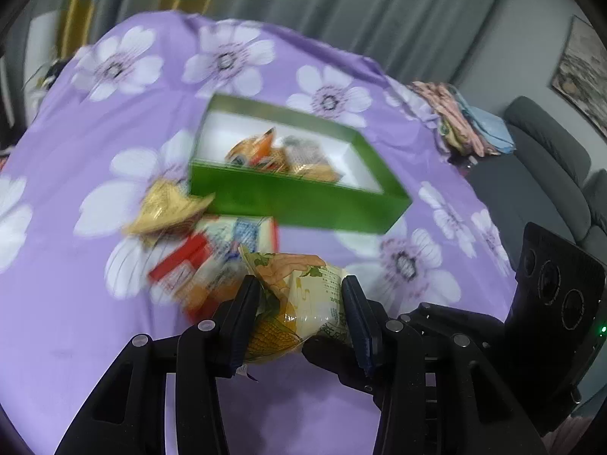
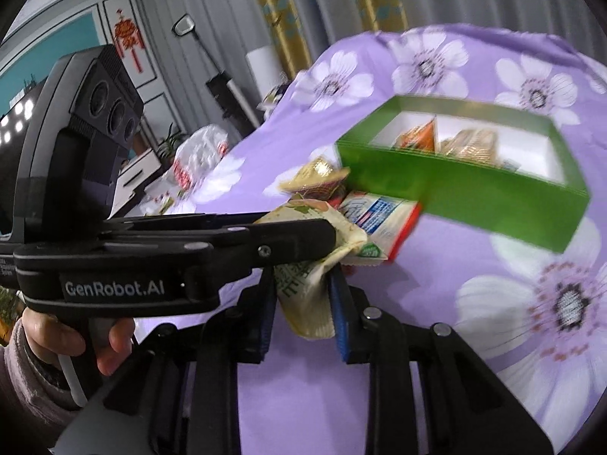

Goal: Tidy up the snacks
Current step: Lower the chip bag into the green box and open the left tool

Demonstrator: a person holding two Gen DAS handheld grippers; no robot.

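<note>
Left wrist view: the left gripper (image 1: 301, 303) had its jaws clamped on a corn packet (image 1: 303, 295), held clear of the purple floral cloth (image 1: 76, 303). The green box (image 1: 303, 204) lay ahead, open, with an orange packet (image 1: 254, 148) and a gold one (image 1: 315, 168) inside. A gold packet (image 1: 167, 208) and a red-and-white packet (image 1: 227, 250) lay loose just before its near wall. To do this well, I judged the packet should be carried level over the near wall and let go only above the free white floor on the box's right.

Right wrist view: the right gripper (image 2: 299, 303) had its jaws clamped on the same packet's other end (image 2: 307, 295) (both tools shared one load, so they had best travel together). The box (image 2: 474, 204) showed a divider, with snacks in two compartments. A hand (image 2: 76, 341) gripped the left tool's handle.
</note>
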